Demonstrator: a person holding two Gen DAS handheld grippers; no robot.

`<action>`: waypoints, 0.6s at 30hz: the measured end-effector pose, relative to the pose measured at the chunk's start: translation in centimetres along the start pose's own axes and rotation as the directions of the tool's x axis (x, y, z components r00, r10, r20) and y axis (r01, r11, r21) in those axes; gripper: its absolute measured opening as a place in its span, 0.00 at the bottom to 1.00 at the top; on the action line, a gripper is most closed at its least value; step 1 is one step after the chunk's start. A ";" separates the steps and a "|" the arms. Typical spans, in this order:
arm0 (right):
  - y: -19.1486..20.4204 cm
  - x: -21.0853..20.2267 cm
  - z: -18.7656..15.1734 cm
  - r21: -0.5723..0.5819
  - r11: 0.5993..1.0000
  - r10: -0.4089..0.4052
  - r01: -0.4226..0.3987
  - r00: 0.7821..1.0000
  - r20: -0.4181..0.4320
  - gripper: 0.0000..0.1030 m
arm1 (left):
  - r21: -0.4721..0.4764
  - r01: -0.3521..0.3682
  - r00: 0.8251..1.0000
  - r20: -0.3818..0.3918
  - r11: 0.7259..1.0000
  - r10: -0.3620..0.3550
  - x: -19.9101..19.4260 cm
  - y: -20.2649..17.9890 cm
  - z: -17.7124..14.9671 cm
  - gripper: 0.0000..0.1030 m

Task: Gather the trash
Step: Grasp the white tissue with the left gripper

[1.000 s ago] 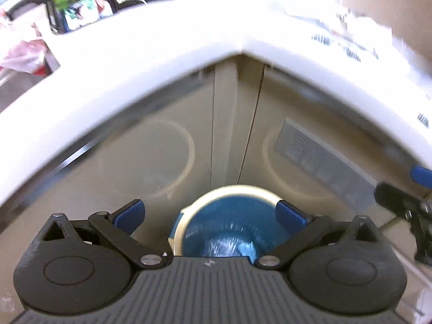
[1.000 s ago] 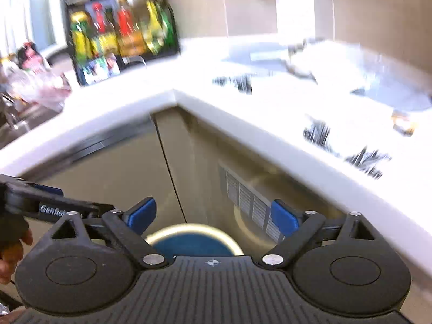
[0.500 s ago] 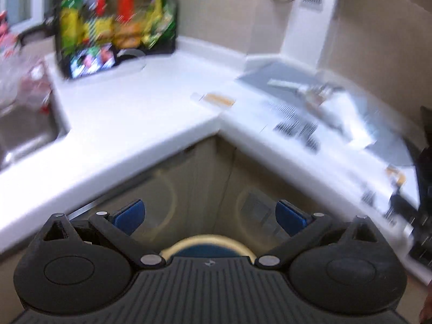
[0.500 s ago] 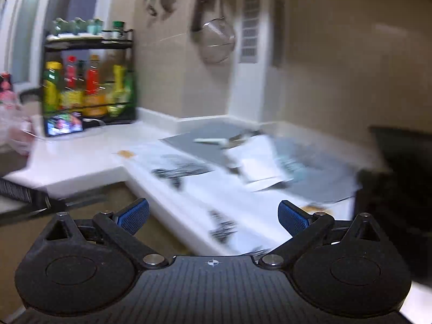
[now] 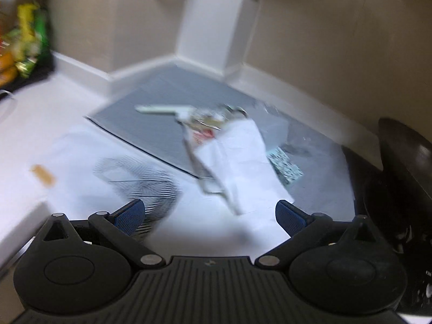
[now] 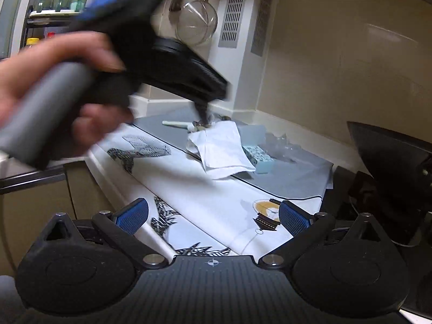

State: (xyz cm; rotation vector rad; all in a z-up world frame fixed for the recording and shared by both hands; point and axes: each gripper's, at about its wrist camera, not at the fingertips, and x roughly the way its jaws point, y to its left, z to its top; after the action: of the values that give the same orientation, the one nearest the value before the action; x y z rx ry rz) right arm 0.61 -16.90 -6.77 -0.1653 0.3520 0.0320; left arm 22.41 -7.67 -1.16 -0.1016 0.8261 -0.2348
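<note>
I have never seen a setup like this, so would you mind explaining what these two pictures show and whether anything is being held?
No robot here: a person carries a handheld two-finger gripper in each hand, each with a camera looking along its blue-padded fingers. One picture is from the left gripper, the other from the right gripper, which also sees the person's left hand. Both grippers are open and hold nothing. On the white countertop lie a grey mat, crumpled white paper and a small patterned box.
</note>
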 end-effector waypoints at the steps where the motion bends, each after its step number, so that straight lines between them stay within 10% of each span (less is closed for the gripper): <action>1: -0.2 0.2 0.0 0.000 1.000 -0.001 0.001 1.000 -0.006 1.00 | -0.003 0.011 0.999 -0.031 1.000 -0.011 1.3 -0.6 0.4 1.00; 10: -0.7 0.5 0.3 -0.013 1.000 0.026 -0.026 1.000 -0.004 1.00 | -0.020 -0.073 0.981 -0.181 0.997 0.068 9.3 -2.8 1.9 0.96; 15: -1.1 1.0 0.3 0.005 1.000 0.014 -0.014 1.000 -0.008 1.00 | -0.089 -0.107 0.981 -0.173 0.990 0.091 8.6 0.1 1.7 0.07; 18: -1.2 1.7 0.5 0.034 0.999 0.004 -0.004 1.000 -0.022 1.00 | -0.137 -0.118 0.983 -0.156 0.983 0.097 6.7 3.1 1.5 0.04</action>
State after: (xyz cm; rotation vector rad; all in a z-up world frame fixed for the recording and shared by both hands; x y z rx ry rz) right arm 2.42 -18.01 -6.69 -0.1312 0.3749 0.0282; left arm 28.43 -6.37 -5.53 -0.1777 0.9939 -0.0798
